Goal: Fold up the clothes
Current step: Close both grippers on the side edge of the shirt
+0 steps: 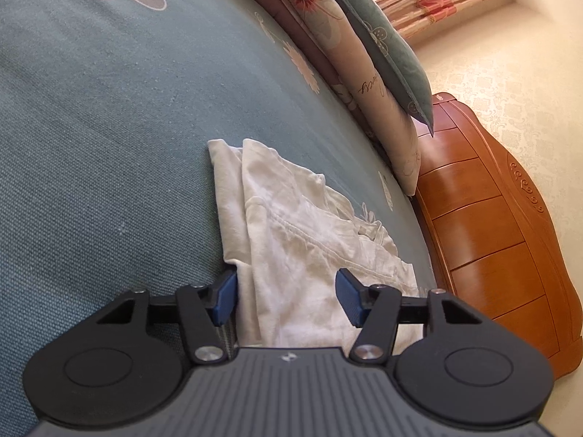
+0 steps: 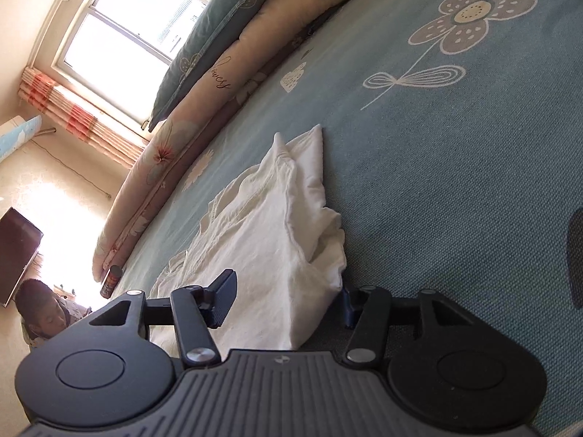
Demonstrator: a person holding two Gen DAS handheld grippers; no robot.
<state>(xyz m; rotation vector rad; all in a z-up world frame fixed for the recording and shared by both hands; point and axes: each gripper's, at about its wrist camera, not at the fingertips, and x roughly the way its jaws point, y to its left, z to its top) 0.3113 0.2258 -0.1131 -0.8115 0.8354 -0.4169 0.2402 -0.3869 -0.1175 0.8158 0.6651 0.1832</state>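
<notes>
Here, in the left wrist view, a crumpled white cotton garment (image 1: 291,225) lies on the teal flower-printed bedspread (image 1: 91,127), near the bed's wooden headboard (image 1: 492,225) edge. The left gripper (image 1: 289,296) straddles its near hem, blue pads spread apart. In the right wrist view, the right gripper (image 2: 288,300) likewise gapes around the bunched cloth. Judging by this, each should pinch a single layer squarely.
</notes>
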